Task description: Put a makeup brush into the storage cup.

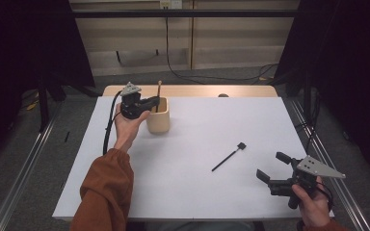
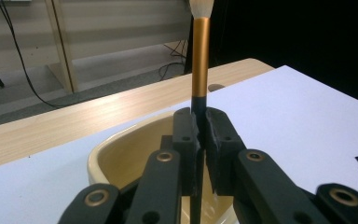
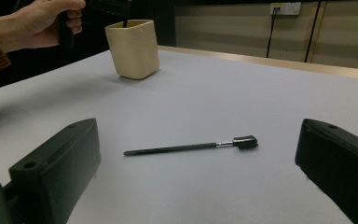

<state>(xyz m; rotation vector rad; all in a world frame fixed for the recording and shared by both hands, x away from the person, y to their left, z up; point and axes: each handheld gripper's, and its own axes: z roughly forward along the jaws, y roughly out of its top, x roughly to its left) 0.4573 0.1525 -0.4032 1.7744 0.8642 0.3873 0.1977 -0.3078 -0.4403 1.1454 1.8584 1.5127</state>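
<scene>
The brush [image 2: 200,56] is cut off by the top edge of the left gripper view, so its bristle tip is not seen whole. Its lower handle is hidden between the jaws of the left gripper [image 2: 200,135] and inside the cup [image 2: 121,158]; whether it touches the cup's bottom cannot be told. In the high view the brush [image 1: 159,91] is too small for detail. The bristles of the small brush [image 1: 230,156] are too small to be made out there.
</scene>
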